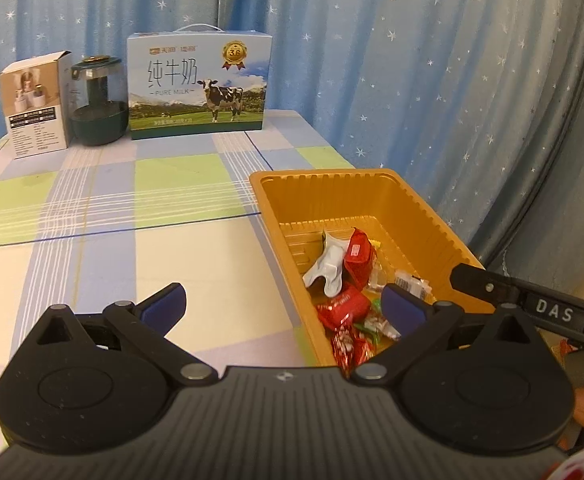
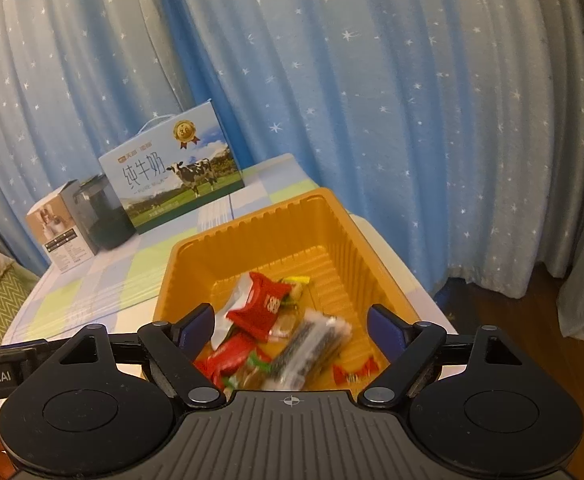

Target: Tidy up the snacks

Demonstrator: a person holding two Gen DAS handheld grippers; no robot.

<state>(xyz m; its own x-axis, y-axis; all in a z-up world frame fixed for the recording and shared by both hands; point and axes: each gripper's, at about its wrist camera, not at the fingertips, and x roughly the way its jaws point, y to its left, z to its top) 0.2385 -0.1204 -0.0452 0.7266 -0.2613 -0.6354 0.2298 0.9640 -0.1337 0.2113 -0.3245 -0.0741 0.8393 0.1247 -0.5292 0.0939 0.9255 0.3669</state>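
Right wrist view, orange tray (image 2: 376, 256), mixed wrapped snacks (image 2: 267, 312) inside

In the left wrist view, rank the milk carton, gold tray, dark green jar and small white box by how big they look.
1. gold tray, though nearness inflates it
2. milk carton
3. small white box and dark green jar: look alike, not ranked

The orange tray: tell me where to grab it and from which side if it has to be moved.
Grip the orange tray by its flat rim on the near right wall, probably coming from above with one finger inside and one outside. The walls are thin and upright and the lip stands proud, and that side has fewer snacks against it. The right gripper is open and nearest.
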